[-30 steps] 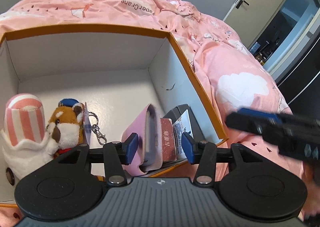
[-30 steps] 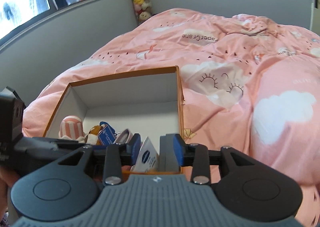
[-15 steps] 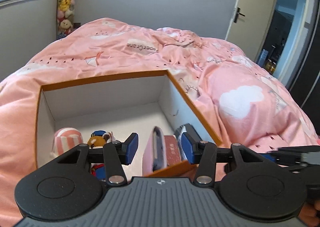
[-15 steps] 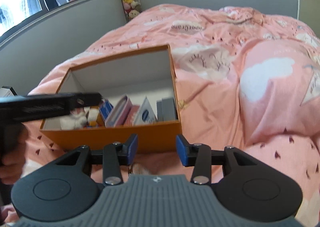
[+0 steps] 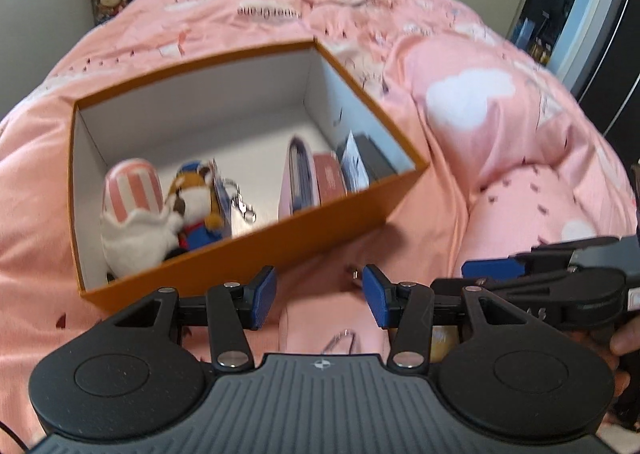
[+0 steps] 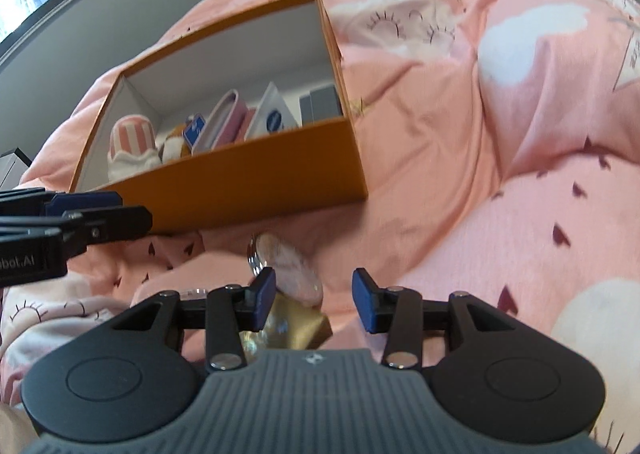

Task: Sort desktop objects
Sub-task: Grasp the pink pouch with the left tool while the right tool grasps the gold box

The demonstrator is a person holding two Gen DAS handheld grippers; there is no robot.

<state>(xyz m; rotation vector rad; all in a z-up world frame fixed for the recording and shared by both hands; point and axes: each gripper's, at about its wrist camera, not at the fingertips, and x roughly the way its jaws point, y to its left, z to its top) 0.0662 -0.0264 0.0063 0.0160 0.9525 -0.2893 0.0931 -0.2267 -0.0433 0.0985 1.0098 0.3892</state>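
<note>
Grippers hang over the pink bed cover, just in front of the orange cardboard box (image 5: 340,210).

Next job, I think, is to pick up the small round pink mirror with the silver rim (image 6: 286,268) that lies on the pink cloud-print bed cover (image 6: 500,134), near the box and leaning on a gold-coloured thing (image 6: 304,328) I cannot name. To do it well, the right gripper (image 6: 314,296) should go down slowly with one pad on each side of the rim, then squeeze gently, because it looks thin and slippery. Its jaws are apart and hold nothing; the left pad sits right beside the mirror. The left gripper (image 5: 318,296) also has its jaws apart and empty. Soft toys and little packs already sit inside the box.
</note>
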